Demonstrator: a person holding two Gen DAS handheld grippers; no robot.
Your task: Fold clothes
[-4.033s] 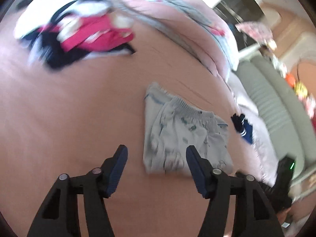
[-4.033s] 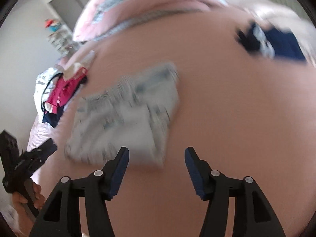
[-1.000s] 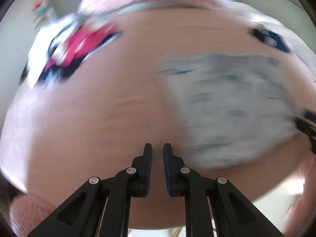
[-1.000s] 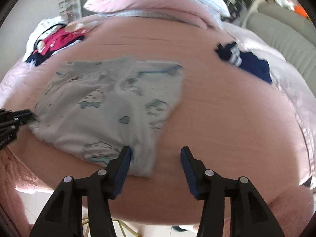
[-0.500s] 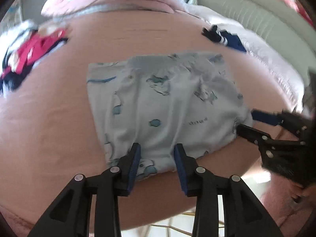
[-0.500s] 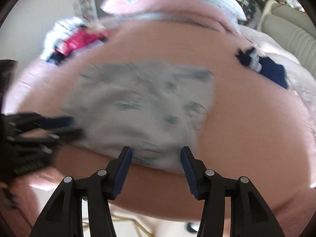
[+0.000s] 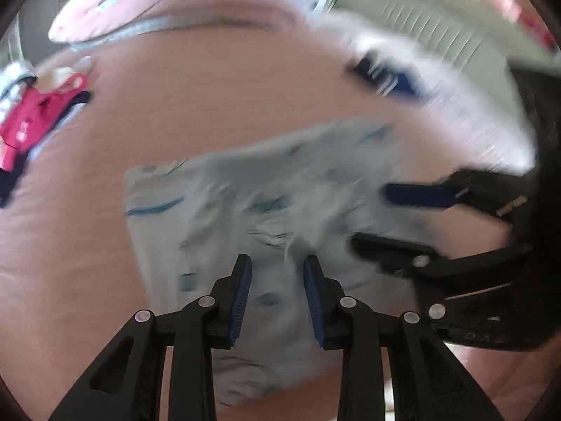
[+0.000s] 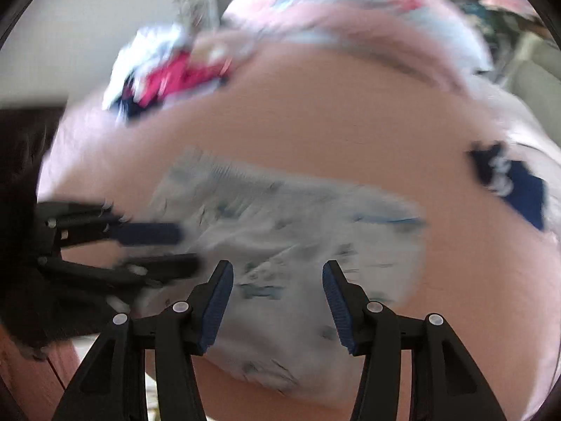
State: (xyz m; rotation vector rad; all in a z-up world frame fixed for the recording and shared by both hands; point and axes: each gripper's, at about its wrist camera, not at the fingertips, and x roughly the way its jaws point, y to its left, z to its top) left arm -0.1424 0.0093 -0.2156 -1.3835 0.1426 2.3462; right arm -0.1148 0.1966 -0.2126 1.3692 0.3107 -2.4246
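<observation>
Both gaping: left hand-held gripper and right hand-held gripper have advanced over the printed shorts.

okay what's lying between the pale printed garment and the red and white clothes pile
Only bare pink bedsheet between the pale printed garment and the clothes pile, per the left wrist view.

Left gripper over near edge of pale printed garment, jaws parted, cloth between them; right gripper at garment's right side, jaws apart; garment on pink bed; red clothes pile far left; view blurred.
</observation>
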